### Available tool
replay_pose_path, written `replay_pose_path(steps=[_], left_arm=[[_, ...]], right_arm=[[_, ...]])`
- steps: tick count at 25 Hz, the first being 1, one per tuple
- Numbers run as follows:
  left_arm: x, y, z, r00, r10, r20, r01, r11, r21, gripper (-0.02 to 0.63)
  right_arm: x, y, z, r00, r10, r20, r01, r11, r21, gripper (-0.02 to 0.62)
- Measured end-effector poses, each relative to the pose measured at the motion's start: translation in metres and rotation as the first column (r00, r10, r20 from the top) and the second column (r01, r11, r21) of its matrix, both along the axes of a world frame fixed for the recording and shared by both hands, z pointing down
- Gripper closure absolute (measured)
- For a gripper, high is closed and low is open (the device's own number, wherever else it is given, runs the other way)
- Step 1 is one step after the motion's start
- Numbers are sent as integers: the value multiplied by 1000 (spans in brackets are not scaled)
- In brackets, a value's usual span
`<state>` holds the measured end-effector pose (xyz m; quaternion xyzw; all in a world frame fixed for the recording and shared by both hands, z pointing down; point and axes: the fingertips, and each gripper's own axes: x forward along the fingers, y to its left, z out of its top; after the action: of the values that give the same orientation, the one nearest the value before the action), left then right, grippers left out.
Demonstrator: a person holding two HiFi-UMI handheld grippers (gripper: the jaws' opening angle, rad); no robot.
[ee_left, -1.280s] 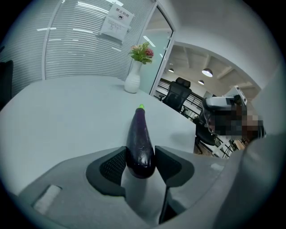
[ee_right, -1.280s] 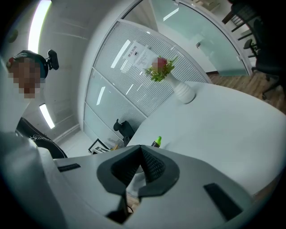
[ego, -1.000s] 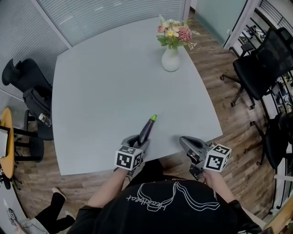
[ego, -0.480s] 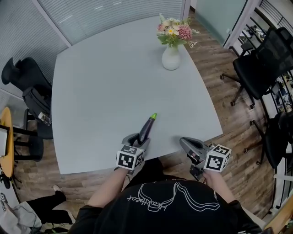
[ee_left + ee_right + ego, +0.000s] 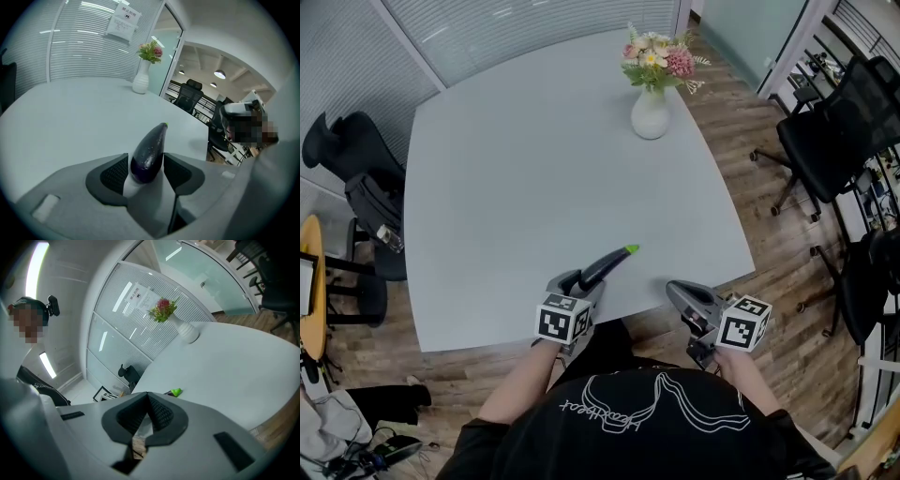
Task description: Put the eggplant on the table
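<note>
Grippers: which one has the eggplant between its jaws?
The left gripper: the eggplant sits between its jaws, which have just been opening. On the right gripper the jaws are together, empty.

We see glossy, smooth skin on the eggplant (image 5: 149,152), a matt, smooth top on the table (image 5: 534,159), wood-grain planks on the floor (image 5: 727,98), and a smooth white vase (image 5: 650,116), perhaps ceramic.

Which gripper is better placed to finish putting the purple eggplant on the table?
Left. The left gripper has the dark purple eggplant between its jaws, which have just been opening; the right gripper is shut and empty.
</note>
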<state>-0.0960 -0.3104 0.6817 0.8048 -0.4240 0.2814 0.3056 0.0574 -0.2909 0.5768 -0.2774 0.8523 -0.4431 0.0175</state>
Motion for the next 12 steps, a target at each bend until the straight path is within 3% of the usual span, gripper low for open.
replay_pose_path(steps=[12], left_arm=[[1,14,-17,1000,-23,-17,24,999,39,351]], right_arm=[[-2,18,-7,1000,-25,-8,25,999,31,586]])
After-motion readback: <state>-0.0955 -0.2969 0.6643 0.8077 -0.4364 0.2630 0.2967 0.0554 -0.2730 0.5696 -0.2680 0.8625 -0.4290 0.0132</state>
